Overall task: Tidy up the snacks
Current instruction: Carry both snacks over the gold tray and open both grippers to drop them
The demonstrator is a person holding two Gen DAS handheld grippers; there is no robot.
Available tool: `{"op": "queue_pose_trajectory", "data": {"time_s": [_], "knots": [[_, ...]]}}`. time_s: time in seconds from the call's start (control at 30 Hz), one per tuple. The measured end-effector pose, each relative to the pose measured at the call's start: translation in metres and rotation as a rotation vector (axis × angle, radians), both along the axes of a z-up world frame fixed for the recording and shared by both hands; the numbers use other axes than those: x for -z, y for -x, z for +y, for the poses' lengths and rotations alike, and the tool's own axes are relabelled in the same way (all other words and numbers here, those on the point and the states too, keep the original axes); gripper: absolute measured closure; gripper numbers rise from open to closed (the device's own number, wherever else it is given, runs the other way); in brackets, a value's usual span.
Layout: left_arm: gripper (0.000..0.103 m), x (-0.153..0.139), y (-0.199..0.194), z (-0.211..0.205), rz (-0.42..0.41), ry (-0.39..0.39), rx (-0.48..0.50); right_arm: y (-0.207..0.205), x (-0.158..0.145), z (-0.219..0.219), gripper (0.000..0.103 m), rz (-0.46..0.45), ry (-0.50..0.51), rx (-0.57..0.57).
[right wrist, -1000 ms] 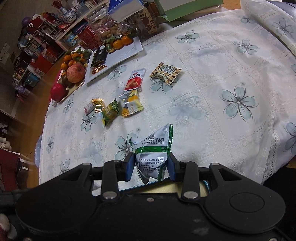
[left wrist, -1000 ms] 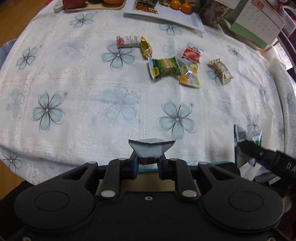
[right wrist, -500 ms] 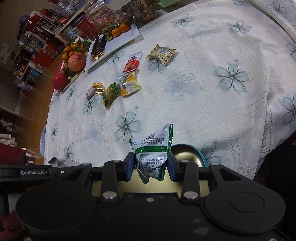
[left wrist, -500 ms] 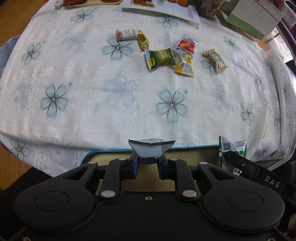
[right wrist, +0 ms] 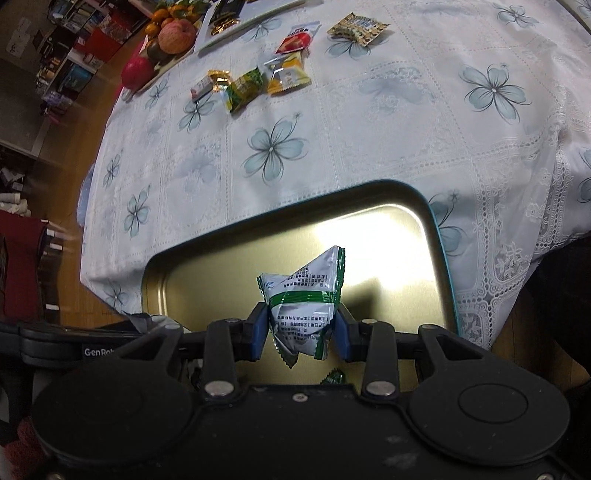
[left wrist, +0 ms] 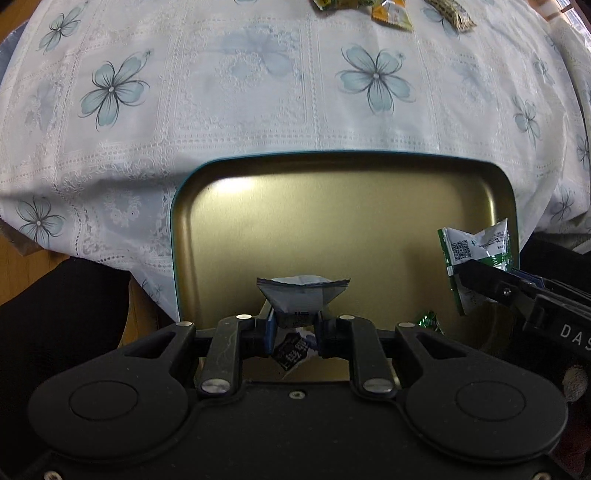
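Snack packets, light crinkly foil, best pinched mid-body: the left hand-held gripper (left wrist: pixel 294 325) is clamped on a grey-blue packet (left wrist: pixel 301 297) and the right hand-held gripper (right wrist: pixel 300 332) on a green-and-white packet (right wrist: pixel 304 301), both over the gold tin tray (left wrist: pixel 369 236). Beyond, loose wrapped snacks (right wrist: pixel 251 85) lie across the flowered counter (right wrist: pixel 388 122), nothing blocking.

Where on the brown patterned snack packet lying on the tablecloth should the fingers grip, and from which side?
Grip the brown patterned packet across its puffed middle, coming from above. It lies flat on the tablecloth, apart from its neighbours, so both long edges look reachable; its crimped ends are probably thin and slippery.
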State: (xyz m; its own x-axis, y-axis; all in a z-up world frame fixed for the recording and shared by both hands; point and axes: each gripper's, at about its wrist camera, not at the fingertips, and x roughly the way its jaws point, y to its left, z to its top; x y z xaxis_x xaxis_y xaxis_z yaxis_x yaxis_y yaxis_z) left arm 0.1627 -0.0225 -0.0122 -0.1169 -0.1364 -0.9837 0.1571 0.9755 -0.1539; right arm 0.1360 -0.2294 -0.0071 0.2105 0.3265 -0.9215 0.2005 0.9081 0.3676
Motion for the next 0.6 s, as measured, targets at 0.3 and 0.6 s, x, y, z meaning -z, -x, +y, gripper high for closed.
{"op": "queue_pose_trajectory", "data": {"time_s": [0.3,0.6], "knots": [[0.074,-0.01,0.007,-0.004,-0.07,-0.009,0.042,0.017,0.017,0.02,0.064,0.042,0.025,-0.053],[0.072,-0.02,0.016,-0.011,-0.112,-0.023,0.07,0.018,0.021,0.023,0.061,0.034,0.064,-0.048]]}}
